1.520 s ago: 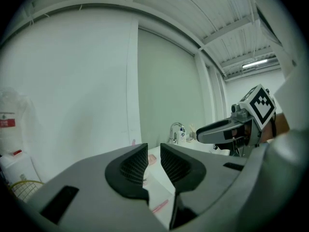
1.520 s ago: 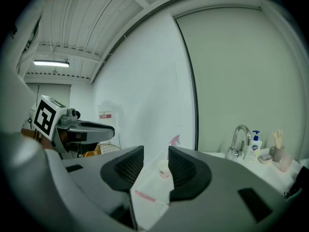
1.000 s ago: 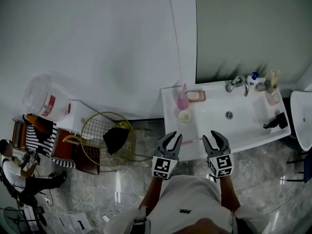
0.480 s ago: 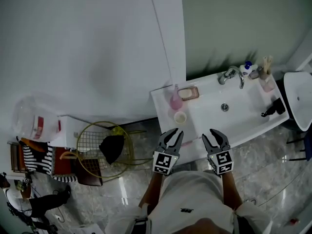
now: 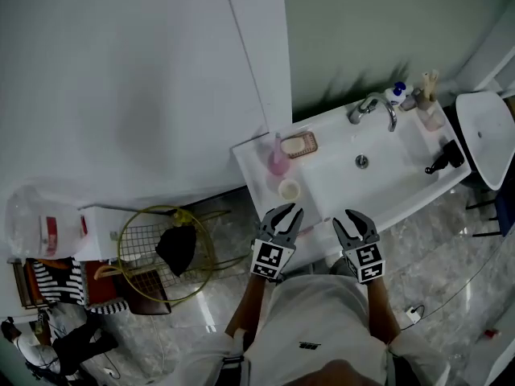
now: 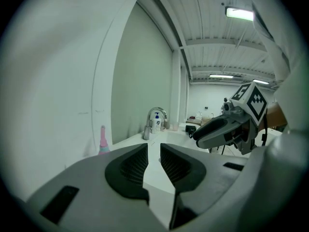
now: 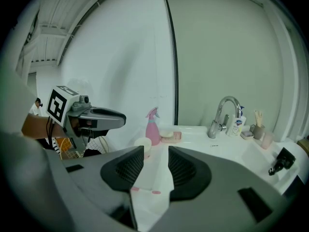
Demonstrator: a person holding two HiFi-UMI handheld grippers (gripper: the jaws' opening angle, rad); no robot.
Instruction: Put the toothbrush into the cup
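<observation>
1. Left gripper up front: two dark matte jaws with ribbed inner pads, standing a narrow gap apart, nothing between them
2. Right gripper is the same build, a smooth grey shell with black ridged pads, jaws parted a little and holding nothing
3. Both hover side by side at the front edge of the sink, a glossy white rectangular slab with a deep basin, set against a pale wall
4. Low in the right gripper's gap, on the front rim, lies a slim white stick with pink patches, by the look of it the toothbrush, flat, below the pads, untouched
5. The cup, small, round and cream, stands upright on the sink's left ledge, just ahead of the left gripper and apart from the toothbrush
6. Just behind the cup is a pink spray bottle, then a soap dish with a pale bar
7. A curved chrome faucet is at the back with small bottles clustered beside it, and a black object sits near the basin's right end
8. Off to the left, a round gold-rimmed wire basket sits on a glossy marbled floor
</observation>
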